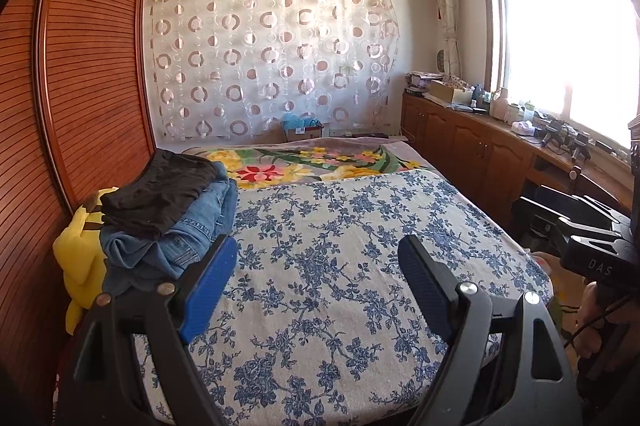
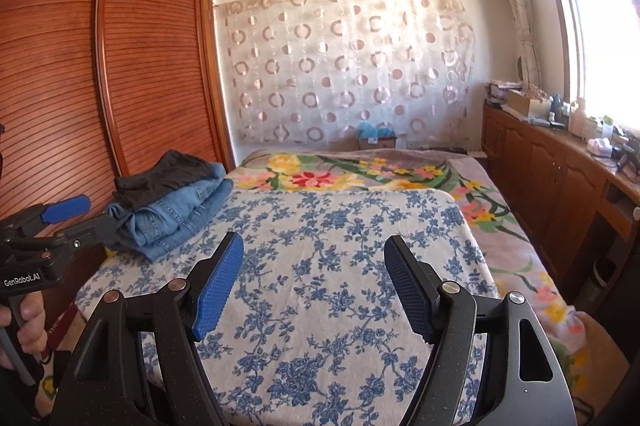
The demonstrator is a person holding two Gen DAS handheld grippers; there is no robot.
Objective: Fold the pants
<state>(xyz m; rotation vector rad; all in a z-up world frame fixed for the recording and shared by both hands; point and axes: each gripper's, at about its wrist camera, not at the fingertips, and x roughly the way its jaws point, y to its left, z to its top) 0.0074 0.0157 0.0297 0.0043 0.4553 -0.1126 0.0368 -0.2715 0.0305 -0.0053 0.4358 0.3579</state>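
Two black handheld grippers with blue ribbed pads, both over the near edge of the bed with the blue-and-white floral cover [image 1: 340, 266]. Left gripper [image 1: 320, 282]: jaws spread wide, nothing between them, nothing held. Right gripper [image 2: 316, 282]: jaws also wide apart, empty, only the cover showing in the gap. Right wrist view catches the left gripper at its left edge, a hand [image 2: 24, 326] wrapped on its handle.

Pants: folded stack at the bed's left edge, against the reddish-brown slatted wooden wardrobe [image 1: 80, 86]. Light blue denim jeans [image 1: 192, 226] at the bottom, dark grey-black folded pants [image 1: 160, 194] on top. Neither gripper touches the stack; the left one is just beside its near end. Yellow soft item [image 1: 80, 258] wedged between the stack and the wardrobe; can't tell what it is.

Far half of the bed: multicoloured flower-print blanket [image 1: 312, 162]. Small cardboard box [image 1: 302, 134] at the far edge of the bed below the sheer circle-patterned curtain [image 1: 272, 58], blue stuff [image 1: 296, 120] sticking out of it, contents unclear. Open tan cardboard box [image 1: 444, 91] on the brown wooden cabinet counter [image 1: 480, 142] under the window, contents not visible; bottles and clutter beside it.
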